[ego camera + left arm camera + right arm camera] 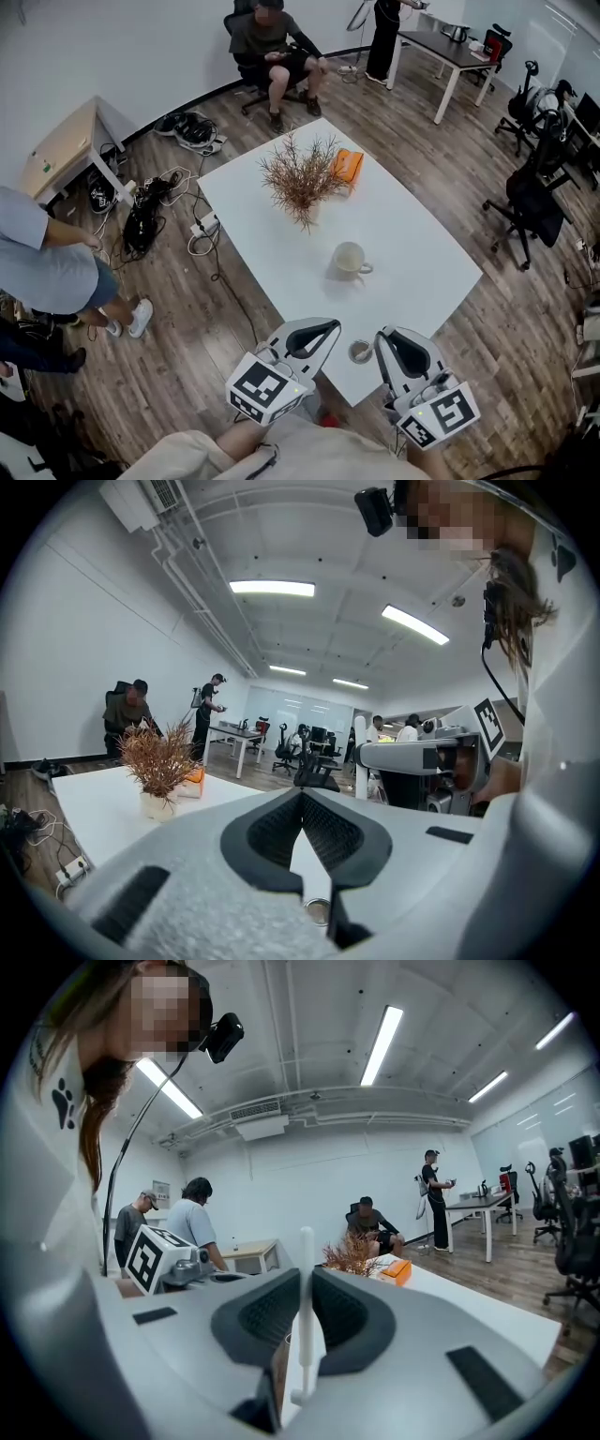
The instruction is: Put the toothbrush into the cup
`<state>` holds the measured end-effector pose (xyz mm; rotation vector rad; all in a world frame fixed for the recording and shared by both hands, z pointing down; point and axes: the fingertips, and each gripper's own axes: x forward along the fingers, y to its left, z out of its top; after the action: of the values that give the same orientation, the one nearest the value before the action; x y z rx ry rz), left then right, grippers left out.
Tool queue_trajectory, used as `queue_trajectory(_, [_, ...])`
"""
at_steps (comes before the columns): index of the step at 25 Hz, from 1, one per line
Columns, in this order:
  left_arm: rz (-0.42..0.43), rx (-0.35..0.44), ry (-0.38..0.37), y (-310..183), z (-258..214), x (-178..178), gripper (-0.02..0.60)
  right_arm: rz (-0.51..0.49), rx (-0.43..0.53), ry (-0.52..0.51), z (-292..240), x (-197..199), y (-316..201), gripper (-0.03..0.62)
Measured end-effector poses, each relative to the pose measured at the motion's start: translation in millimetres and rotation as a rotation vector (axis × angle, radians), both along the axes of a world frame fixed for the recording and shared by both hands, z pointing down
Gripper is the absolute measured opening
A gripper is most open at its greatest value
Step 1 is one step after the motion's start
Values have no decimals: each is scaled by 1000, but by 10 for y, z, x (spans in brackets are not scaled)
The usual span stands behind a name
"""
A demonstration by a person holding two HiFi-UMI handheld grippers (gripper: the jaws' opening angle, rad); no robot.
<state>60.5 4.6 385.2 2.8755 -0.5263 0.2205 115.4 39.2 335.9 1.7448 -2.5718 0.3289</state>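
Head view and both gripper views, one moment. The right gripper [306, 1283] is pinching the toothbrush [305, 1246], a thin white stick that stands upright between its pressed pads and rises above the jaw tips; which end carries the bristles cannot be told. The left gripper [302, 799] has its jaws pressed together on nothing. Both grippers hover at the near edge of the table [422, 234], with a small round item [361, 352] lying between them. The cup [350, 258] stands upright farther in, well apart from both grippers, its handle to the right and its mouth open and seemingly empty; a plant [302, 178] and an orange box [347, 166] stand beyond it. Risks, as judged from here: the brush is held along a narrow stem, so it may swivel or slip in the pads during the carry. If it comes down off-centre it may strike the rim, and the cup, which nothing steadies, could slide or tip. Releasing too high could let the brush bounce out.
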Motion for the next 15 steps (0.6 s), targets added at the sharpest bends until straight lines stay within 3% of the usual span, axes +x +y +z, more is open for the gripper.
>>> queue_trajectory(15, [90,-58,13,-573,129,-5,6,77,-32,20,22,-72,-640,52])
